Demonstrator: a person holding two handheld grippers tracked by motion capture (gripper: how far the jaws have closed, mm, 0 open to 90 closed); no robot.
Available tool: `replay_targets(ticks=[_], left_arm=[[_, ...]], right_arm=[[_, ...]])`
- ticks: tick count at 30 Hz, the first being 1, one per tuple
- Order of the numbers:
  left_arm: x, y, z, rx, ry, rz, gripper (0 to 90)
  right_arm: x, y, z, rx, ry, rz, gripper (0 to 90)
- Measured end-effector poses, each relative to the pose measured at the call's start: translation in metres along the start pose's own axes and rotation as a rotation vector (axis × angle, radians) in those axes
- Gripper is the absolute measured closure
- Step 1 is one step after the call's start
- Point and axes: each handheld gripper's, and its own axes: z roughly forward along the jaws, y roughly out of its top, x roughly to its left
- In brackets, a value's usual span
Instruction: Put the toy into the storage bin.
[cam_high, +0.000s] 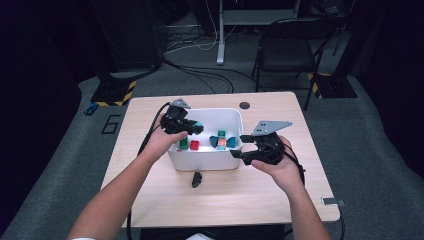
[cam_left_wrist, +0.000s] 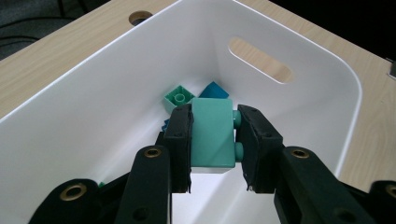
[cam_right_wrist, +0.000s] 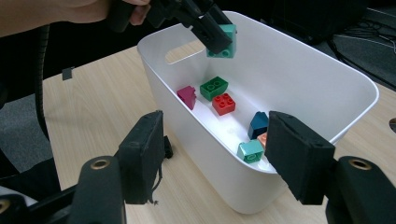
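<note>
The left tool (cam_high: 196, 128) is clamped on a teal brick (cam_left_wrist: 213, 135), holding it above the inside of the white bin (cam_high: 205, 162) on the bench (cam_high: 280, 185). A red brick (cam_right_wrist: 223, 103) lies on the bin floor. The right tool (cam_high: 243, 147), jaws apart and empty, hovers just beside the bin's right wall.

floor grey carpet (cam_high: 380, 165) | folding chair (cam_high: 290, 47) | cables (cam_high: 200, 75) | dim
</note>
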Motion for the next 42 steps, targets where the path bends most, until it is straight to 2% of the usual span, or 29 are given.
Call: replay_targets(ticks=[8, 11, 21, 26, 28, 35, 36, 42], left_arm=[[0.004, 0.012, 0.020, -0.005, 0.024, -0.020, 66.8], [0.004, 0.016, 0.027, 0.007, 0.033, -0.010, 66.7], [0.009, 0.024, 0.048, 0.020, 0.024, -0.003, 66.8], [0.014, 0.023, 0.058, 0.024, 0.023, -0.019, 66.8], [0.018, 0.023, 0.061, 0.015, 0.006, -0.025, 66.8], [0.022, 0.018, 0.076, 0.075, 0.037, -0.021, 66.7], [0.022, 0.018, 0.077, 0.085, 0.042, -0.010, 66.7], [0.021, 0.017, 0.082, 0.100, 0.032, -0.001, 66.1]], right_arm=[[-0.001, 0.000, -0.002, -0.006, 0.000, 0.003, 36.8], [-0.001, 0.000, -0.002, -0.007, -0.002, 0.003, 36.8], [-0.001, 0.000, -0.002, -0.009, 0.001, 0.005, 36.8], [-0.002, -0.001, -0.001, -0.005, 0.006, 0.001, 36.8], [-0.002, -0.001, 0.000, -0.004, 0.006, 0.002, 36.8], [-0.001, 0.000, -0.001, -0.006, 0.008, 0.001, 36.8], [-0.001, 0.000, 0.000, -0.005, 0.008, 0.002, 36.8], [-0.001, 0.000, 0.000, -0.005, 0.010, -0.001, 36.8]])
